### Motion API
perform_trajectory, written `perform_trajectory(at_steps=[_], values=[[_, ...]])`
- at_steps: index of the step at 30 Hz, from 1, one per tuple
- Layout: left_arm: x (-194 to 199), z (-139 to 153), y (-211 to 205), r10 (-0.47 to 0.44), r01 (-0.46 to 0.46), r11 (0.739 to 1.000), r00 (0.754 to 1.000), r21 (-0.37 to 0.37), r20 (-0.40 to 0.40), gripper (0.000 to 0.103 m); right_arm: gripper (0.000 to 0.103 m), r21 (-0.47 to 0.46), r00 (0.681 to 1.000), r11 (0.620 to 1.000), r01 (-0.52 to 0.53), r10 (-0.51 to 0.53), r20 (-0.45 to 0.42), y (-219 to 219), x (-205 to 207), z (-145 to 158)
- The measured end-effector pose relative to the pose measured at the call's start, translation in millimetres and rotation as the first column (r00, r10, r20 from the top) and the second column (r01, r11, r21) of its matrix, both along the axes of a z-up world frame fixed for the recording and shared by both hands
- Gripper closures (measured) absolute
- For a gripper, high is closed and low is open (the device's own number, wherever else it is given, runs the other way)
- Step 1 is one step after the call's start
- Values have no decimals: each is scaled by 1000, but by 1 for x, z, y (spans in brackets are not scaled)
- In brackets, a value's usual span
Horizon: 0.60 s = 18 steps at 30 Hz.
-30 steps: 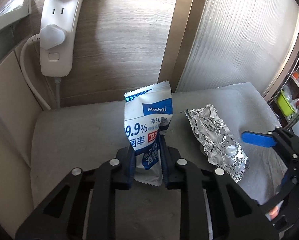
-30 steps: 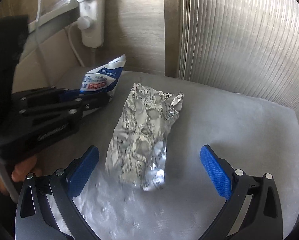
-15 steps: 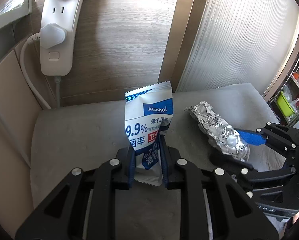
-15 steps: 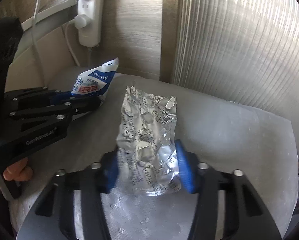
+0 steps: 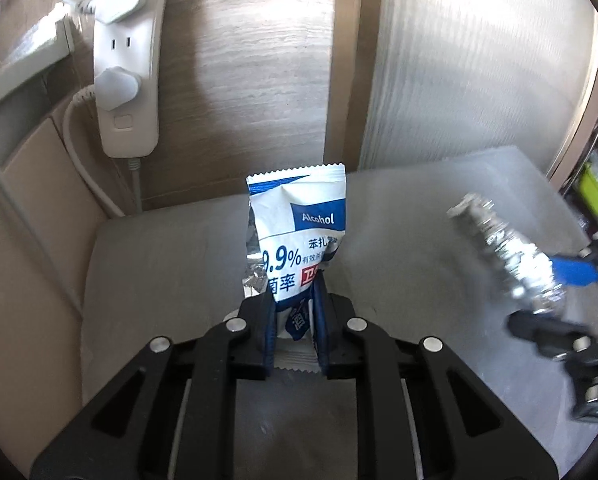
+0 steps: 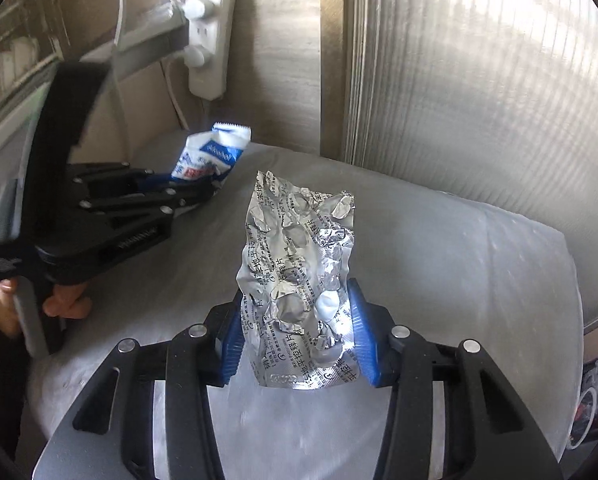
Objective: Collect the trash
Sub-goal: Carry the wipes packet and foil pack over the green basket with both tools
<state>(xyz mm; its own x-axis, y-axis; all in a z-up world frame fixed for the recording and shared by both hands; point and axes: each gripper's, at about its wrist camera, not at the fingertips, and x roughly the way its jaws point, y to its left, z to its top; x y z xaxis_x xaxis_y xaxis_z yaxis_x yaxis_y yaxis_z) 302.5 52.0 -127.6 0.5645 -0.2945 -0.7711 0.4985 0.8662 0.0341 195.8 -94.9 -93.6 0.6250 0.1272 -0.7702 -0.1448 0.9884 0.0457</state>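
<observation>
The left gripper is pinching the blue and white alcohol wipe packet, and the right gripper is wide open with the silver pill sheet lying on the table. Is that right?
Not quite. The left gripper does pinch the wipe packet, but the right gripper isn't wide open: its blue pads have just closed on the silver pill sheet and grip it, as the right wrist view shows.

Wipe packet (image 5: 299,240): white and blue, marked "Alcohol", torn open, standing upright, lower end pinched.
Blister pack (image 6: 299,280): crumpled silver foil, printed text, held upright by its lower sides.

Crinkled shiny foil blister pack (image 6: 299,276)
</observation>
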Motion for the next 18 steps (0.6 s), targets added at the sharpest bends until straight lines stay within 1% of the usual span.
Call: perform_trajectory(at_steps=[3,7,9,10,14,18], values=[[-17,3,-4,12,-12,1000,1000,19,10,88,56,16,1000,1000,-10,10,14,-3,-18,7],[-46,20,1,30,-30,999,999,-20,26,88,56,38,999,999,-35,34,40,-6,-52,19],[-69,31,2,44,-42,999,998,-33,48,88,56,43,998,998,-51,49,50,-7,-69,24],[-80,36,3,48,-46,998,997,-37,55,88,56,50,997,997,-63,60,57,-9,-84,28],[-141,58,4,67,-60,996,993,-73,99,88,56,62,991,992,-111,106,81,-9,-133,39],[-203,66,-3,93,-85,994,989,-67,115,88,56,57,987,989,-139,133,94,-12,-181,44]])
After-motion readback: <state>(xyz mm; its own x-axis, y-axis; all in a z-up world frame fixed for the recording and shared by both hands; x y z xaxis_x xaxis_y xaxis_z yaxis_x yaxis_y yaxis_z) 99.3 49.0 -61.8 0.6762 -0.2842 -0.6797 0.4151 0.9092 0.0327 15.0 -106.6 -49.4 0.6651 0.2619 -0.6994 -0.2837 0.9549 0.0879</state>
